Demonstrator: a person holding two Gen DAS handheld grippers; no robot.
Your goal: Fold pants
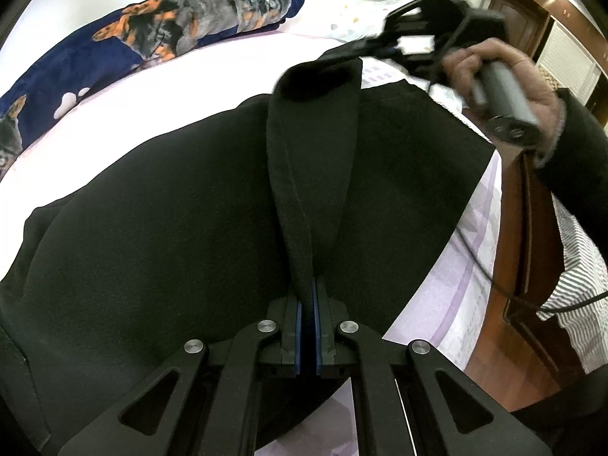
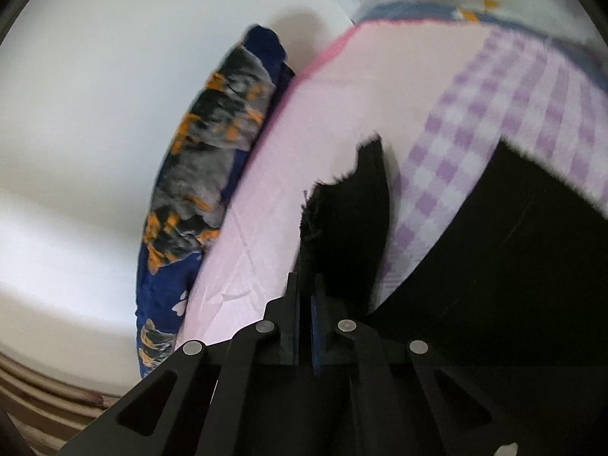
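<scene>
The black pants (image 1: pixel 171 209) lie spread over the bed in the left wrist view. My left gripper (image 1: pixel 307 296) is shut on a raised strip of the pants' edge (image 1: pixel 311 159) that runs up toward my right gripper (image 1: pixel 383 34), held higher at the top right by a gloved hand. In the right wrist view my right gripper (image 2: pixel 306 285) is shut on a fuzzy black end of the pants (image 2: pixel 345 220); more black cloth (image 2: pixel 513 250) hangs at the right.
A pink sheet (image 2: pixel 342 95) with a purple check band (image 2: pixel 475 114) covers the bed. A navy dog-print blanket (image 1: pixel 125 49) lies rolled along the wall side and also shows in the right wrist view (image 2: pixel 212 152). A wooden bed frame (image 1: pixel 528 247) and a striped cloth (image 1: pixel 581 285) are at the right.
</scene>
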